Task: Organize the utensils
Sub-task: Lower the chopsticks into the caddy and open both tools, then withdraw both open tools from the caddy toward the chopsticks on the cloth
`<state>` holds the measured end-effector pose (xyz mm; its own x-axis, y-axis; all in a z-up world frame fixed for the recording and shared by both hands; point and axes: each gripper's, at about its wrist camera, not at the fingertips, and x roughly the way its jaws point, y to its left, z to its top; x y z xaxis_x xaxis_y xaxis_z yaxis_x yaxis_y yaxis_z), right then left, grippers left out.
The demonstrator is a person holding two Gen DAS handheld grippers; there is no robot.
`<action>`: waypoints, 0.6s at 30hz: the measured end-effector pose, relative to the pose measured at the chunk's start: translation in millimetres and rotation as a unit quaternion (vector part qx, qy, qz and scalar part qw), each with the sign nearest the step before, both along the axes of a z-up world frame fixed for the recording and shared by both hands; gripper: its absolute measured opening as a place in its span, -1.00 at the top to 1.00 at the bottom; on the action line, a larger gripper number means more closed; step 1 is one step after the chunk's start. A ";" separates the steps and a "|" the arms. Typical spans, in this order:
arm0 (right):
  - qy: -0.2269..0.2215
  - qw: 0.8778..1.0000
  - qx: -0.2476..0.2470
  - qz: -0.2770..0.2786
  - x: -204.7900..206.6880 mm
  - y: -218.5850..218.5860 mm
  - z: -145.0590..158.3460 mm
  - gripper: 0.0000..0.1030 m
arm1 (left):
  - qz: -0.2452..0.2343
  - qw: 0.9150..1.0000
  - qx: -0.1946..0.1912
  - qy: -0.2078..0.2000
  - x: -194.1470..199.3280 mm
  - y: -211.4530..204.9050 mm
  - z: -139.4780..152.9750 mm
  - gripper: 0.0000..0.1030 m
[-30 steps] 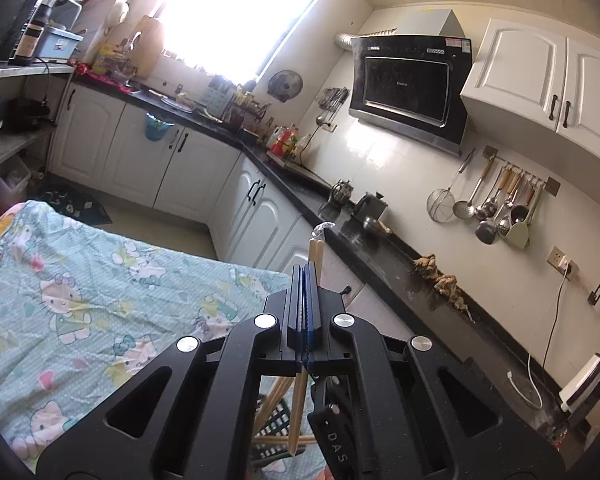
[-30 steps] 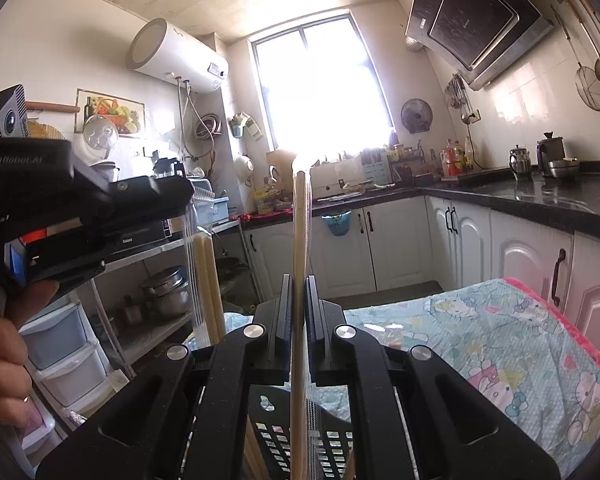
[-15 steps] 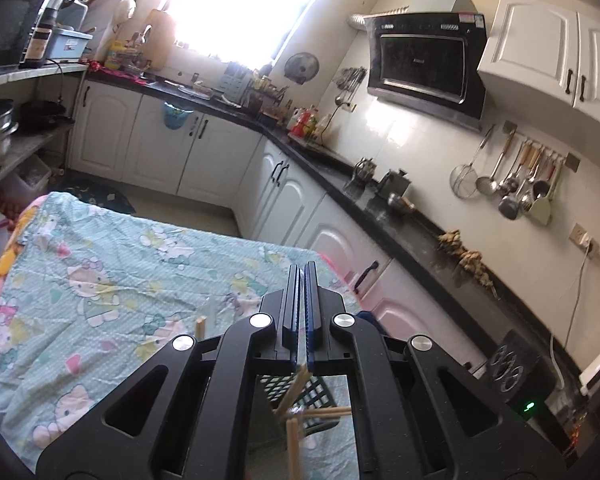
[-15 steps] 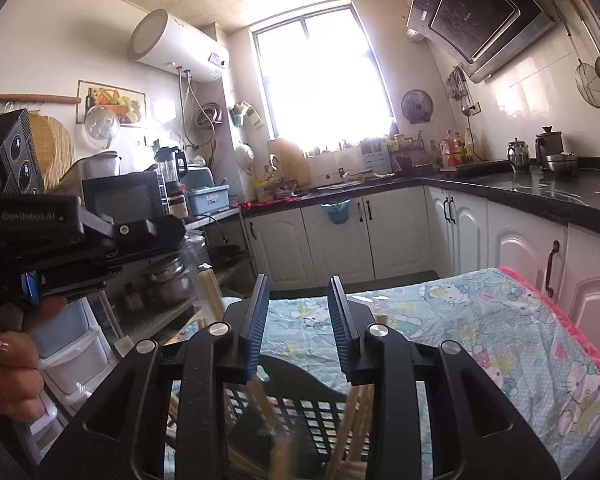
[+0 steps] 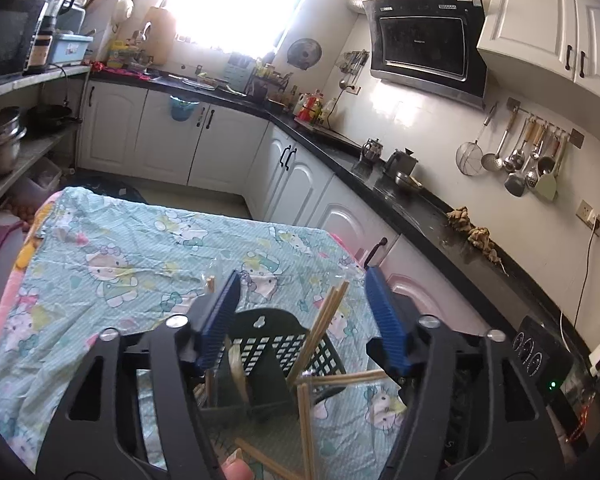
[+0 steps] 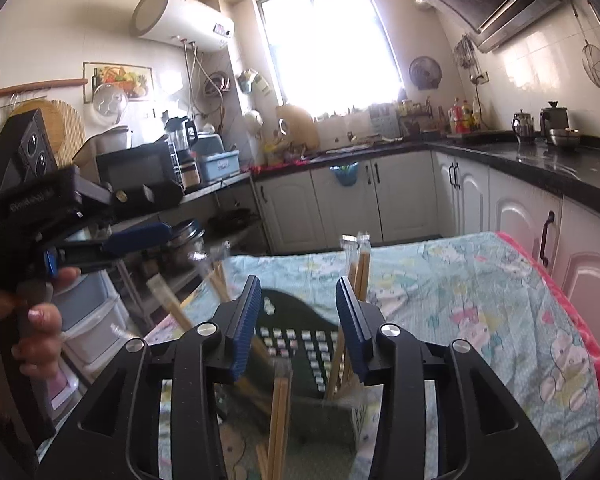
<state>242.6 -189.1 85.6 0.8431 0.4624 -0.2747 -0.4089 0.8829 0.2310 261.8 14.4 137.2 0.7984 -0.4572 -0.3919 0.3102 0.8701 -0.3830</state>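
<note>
**Chopsticks dropping into the rack**

Both hand-held grippers hang above the dark slotted rack point(image 5: 288, 344) standing on the desk point(image 5: 112, 264), which wears a cartoon-print cloth. The left hand-held gripper point(image 5: 300, 320) is opening, with nothing pressed between its blue pads. The right hand-held gripper point(image 6: 296, 320) is opening too, also gripping nothing. Wrapped chopsticks point(image 5: 324, 320) lean in the rack's compartments, and a few point(image 5: 306, 424) lie loose across its front. This looks like the release step. Next, the stray pairs need picking up by their upper ends and standing upright in a compartment.
</note>
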 end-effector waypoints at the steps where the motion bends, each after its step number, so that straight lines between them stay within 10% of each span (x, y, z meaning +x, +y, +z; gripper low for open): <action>1: 0.002 1.000 -0.001 0.003 -2.5 -1.0 -0.3 0.22 | -0.001 1.000 0.005 -0.003 -5.0 0.3 0.9 -0.22; 9: 0.011 0.999 -0.026 0.030 -28.1 -0.1 -0.1 0.09 | 0.009 1.000 0.019 -0.017 -41.4 8.2 3.6 -0.79; 18: 0.039 0.997 -0.055 0.048 -44.5 1.5 -11.1 0.06 | 0.018 0.998 0.054 -0.028 -76.7 6.9 -3.0 -0.80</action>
<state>198.0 -187.6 74.4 0.7702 0.5029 -0.3922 -0.4771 0.8624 0.1691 185.1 21.2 134.2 0.8358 -0.3851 -0.3913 0.2966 0.9165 -0.2684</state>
